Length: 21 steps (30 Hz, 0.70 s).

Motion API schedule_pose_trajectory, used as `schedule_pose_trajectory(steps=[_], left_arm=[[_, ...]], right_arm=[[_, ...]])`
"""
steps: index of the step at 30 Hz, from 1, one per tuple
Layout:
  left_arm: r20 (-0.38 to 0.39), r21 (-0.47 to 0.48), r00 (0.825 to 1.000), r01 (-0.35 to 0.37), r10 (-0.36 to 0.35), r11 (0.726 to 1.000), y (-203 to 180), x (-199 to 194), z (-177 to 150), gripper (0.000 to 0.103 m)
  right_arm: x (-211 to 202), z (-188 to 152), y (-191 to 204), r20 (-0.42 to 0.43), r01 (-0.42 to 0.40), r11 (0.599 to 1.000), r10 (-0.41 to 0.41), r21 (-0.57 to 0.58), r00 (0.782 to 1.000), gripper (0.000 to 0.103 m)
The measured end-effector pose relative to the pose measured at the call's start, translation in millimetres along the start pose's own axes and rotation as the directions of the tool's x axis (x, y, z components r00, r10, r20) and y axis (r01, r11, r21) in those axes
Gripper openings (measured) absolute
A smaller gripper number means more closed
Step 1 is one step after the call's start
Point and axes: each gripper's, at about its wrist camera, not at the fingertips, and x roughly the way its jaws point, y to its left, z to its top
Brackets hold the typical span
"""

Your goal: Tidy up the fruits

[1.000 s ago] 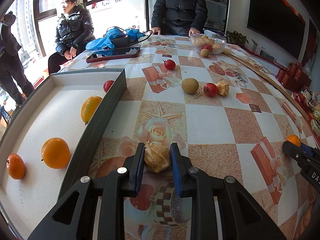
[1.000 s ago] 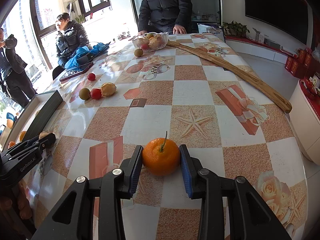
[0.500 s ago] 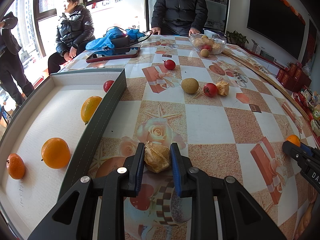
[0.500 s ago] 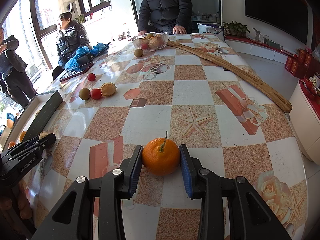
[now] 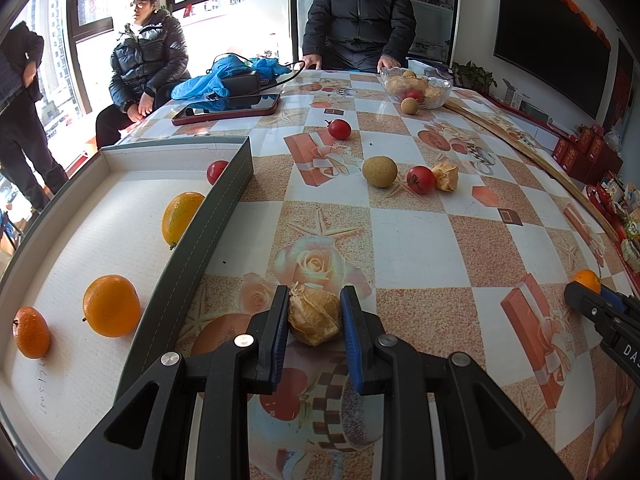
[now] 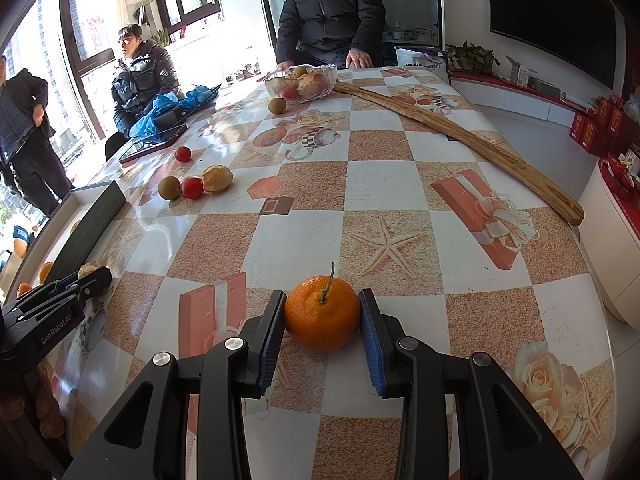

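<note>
Moved nothing since a second earlier. Left gripper [image 5: 314, 318] clamped on husked fruit [image 5: 315, 313] beside tray [image 5: 200, 236]; right gripper [image 6: 322, 320] closed against mandarin [image 6: 322, 313] on table [image 6: 400, 184]. Grasping step, probably; next, lifting both into tray.

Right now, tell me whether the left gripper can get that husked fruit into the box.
Probably yes: the left gripper is shut on the husked fruit, and the box lies just left, its wall low.

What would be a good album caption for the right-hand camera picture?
Right gripper with its fingers around a stemmed mandarin on the patterned table.
</note>
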Motion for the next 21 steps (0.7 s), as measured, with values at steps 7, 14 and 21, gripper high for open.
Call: schedule_pose_trajectory(steps=[7, 14, 21], left_arm=[[0.0, 0.0, 1.0, 0.0, 0.0, 1.0, 0.1, 0.2, 0.0, 0.028], [-0.002, 0.008, 1.0, -0.009, 0.009, 1.0, -2.2, -1.1, -0.3, 0.027], [-0.058, -0.008, 0.995, 0.086, -0.087, 0.996, -9.9, -23.3, -4.9, 0.027]], right_arm=[[0.2, 0.0, 0.2, -0.001, 0.002, 1.0, -0.002, -0.002, 1.0, 0.037], [2.1, 1.3, 5.3, -0.014, 0.034, 0.999, -0.034, -0.038, 0.999, 0.037], [-0.7, 6.8, 2.1, -0.08, 0.007, 1.0, -0.008, -0.016, 0.997, 0.037]])
